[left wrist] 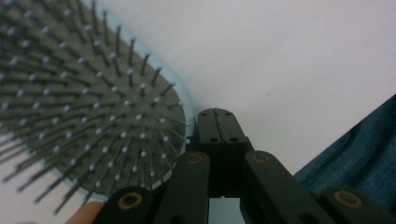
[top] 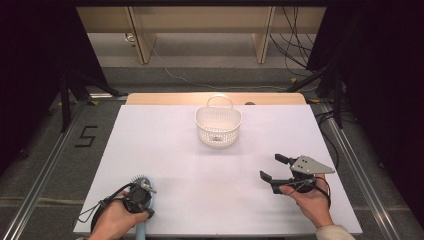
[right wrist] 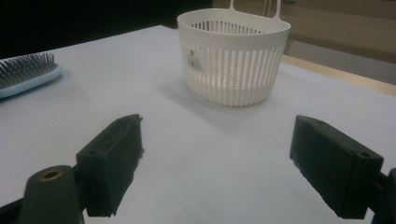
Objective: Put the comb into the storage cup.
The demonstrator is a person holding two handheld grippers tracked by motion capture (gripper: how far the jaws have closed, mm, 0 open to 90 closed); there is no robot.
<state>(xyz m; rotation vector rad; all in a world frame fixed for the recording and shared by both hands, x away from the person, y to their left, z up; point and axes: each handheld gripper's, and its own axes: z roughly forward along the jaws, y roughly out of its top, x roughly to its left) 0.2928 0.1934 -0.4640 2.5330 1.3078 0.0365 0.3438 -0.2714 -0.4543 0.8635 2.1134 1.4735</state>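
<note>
- Left tongs: jaws fully closed on each other, nothing between them; tips sit just beside the blue rim of the hairbrush, possibly touching it, bristles up.
- In the high view, left tongs at the near-left bench corner, over the brush head; hairbrush handle pointing back past the bench edge, beside the left hand. Cannot tell whether the hand itself steadies the handle.
- Right tongs: jaws spread wide, empty, hovering above the bench, aimed at the basket.
- Same right tongs seen from above at near-right, held in the right hand, well apart from everything.
- White slotted basket upright mid-bench toward the far edge, handle up; only a small label or sticker visible inside.
- Progress, judged: early. Looks like brush goes into basket; brush not gripped, not lifted, well apart from basket.
- Left: open left jaws, clamp the brush, carry across, drop in.
</note>
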